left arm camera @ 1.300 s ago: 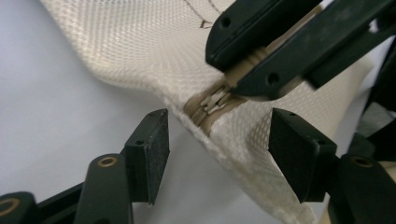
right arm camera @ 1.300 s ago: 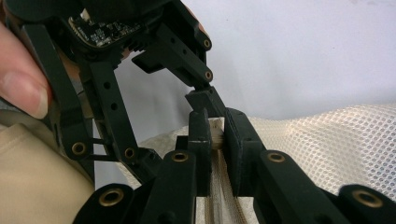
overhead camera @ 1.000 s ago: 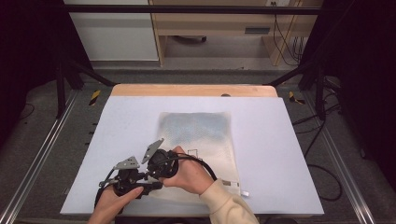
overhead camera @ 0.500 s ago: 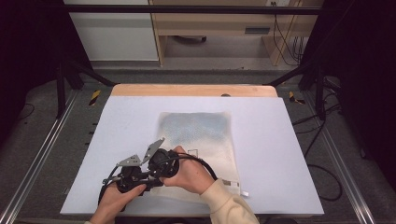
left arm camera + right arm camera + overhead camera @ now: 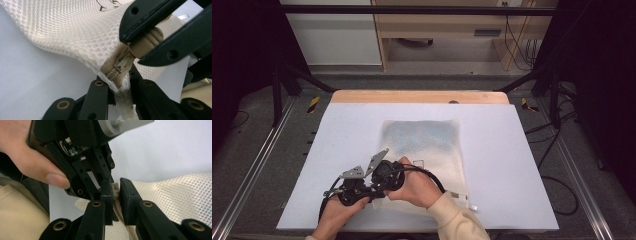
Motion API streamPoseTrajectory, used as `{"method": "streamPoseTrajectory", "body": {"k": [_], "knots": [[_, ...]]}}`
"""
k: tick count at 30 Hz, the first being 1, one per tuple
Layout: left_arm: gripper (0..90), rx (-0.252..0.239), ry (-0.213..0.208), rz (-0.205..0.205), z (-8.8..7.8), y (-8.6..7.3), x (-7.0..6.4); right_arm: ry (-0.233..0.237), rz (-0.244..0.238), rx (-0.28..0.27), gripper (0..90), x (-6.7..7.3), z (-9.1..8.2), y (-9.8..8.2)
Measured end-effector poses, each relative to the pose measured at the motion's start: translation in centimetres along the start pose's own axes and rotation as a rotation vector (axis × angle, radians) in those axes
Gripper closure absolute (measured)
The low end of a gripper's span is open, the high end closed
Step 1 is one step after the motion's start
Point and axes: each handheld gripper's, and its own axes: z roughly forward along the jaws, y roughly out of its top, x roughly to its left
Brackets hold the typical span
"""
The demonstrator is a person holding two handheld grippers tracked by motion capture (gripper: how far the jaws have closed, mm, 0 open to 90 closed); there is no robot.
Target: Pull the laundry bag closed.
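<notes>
A cream mesh bag [image 5: 427, 145] lies flat on the white table, with its zipper at the near left corner. My left gripper [image 5: 117, 80] is shut on the corner fabric just below the zipper slider [image 5: 122, 62]; its jaws have just closed there. Across from it, my right gripper [image 5: 115, 188] is shut on the beige zipper pull [image 5: 143, 44]. In the high view the left gripper [image 5: 359, 190] and right gripper [image 5: 382, 180] meet tip to tip at that corner, each held in a hand.
The white table top [image 5: 522, 165] spreads wide around the bag, with a wooden strip [image 5: 419, 96] along its far edge. Metal frame rails [image 5: 257, 165] run down both sides. Black cables [image 5: 432, 177] loop from the grippers over the bag's near end.
Both hands and the bag keep their places. The left hand has drawn in slightly around its gripper.
</notes>
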Motion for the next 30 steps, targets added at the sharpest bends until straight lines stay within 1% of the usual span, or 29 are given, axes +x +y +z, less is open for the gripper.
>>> {"method": "streamPoseTrajectory", "body": {"k": [3, 4, 5, 8, 11, 15, 19, 20, 25, 28, 29, 30], "knots": [[84.7, -0.006, 0.007, 0.0, 0.0, 0.0, 0.0, -0.002, 0.0, 0.003, 81.7, 0.0, -0.1, -0.1], [84.8, -0.006, 0.007, 0.0, -0.1, 0.0, 0.0, -0.004, -0.008, 0.001, 81.7, 0.0, -0.1, -0.2], [84.9, -0.009, 0.003, -0.002, -0.1, 0.0, 0.1, -0.005, -0.006, 0.012, 81.7, 0.0, -0.1, -0.2], [85.1, -0.011, 0.009, 0.001, -0.3, 0.1, 0.2, -0.007, -0.018, 0.017, 81.8, 0.0, 0.0, -0.4], [85.2, -0.007, 0.011, 0.005, -0.3, 0.1, 0.2, -0.009, -0.013, 0.025, 81.8, 0.0, 0.1, -0.7], [85.4, -0.005, 0.014, 0.006, -0.3, 0.1, 0.1, -0.009, -0.026, 0.05, 81.8, -0.1, 0.2, -0.9], [85.6, -0.006, 0.016, 0.013, -0.4, 0.1, 0.1, -0.014, -0.033, 0.049, 81.9, 0.0, 0.2, -0.9], [85.6, -0.006, 0.016, 0.013, -0.4, 0.1, 0.1, -0.014, -0.039, 0.056, 81.9, -0.1, 0.1, -1.0], [85.7, 0.001, 0.023, 0.021, -0.4, 0.1, 0.0, -0.019, -0.038, 0.077, 82.0, 0.0, 0.3, -1.1], [85.8, 0.006, 0.032, 0.02, -0.4, 0.1, 0.0, -0.023, -0.051, 0.091, 82.1, 0.0, 0.4, -1.1], [85.7, -0.002, 0.035, 0.011, -0.4, 0.1, 0.0, -0.027, -0.047, 0.098, 82.1, 0.0, 0.4, -1.2], [85.8, -0.003, 0.037, 0.011, -0.4, 0.1, 0.0, -0.03, -0.055, 0.104, 82.1, 0.0, 0.4, -1.2]]}}
